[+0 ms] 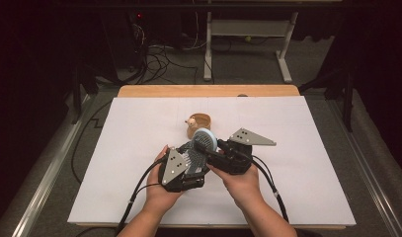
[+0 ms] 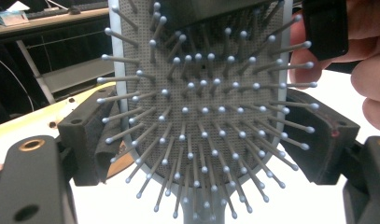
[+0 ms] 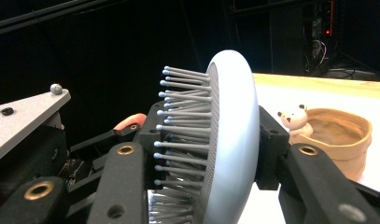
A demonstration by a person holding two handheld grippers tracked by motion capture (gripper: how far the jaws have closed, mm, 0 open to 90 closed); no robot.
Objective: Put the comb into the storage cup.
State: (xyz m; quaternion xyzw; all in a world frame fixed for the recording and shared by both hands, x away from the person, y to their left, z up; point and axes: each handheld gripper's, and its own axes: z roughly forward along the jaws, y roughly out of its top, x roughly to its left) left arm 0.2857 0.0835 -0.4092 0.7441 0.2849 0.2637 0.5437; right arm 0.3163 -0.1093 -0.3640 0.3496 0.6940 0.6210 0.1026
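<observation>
Both hands meet low in the high view, my left gripper (image 1: 181, 165) pinching the hairbrush (image 1: 201, 145) above the table (image 1: 139, 133); its own view shows bristles facing me, while my right gripper (image 3: 211, 154) clamps the head to take it over.

No text, label, brand, number or sign could be read on anything in the three views.
</observation>
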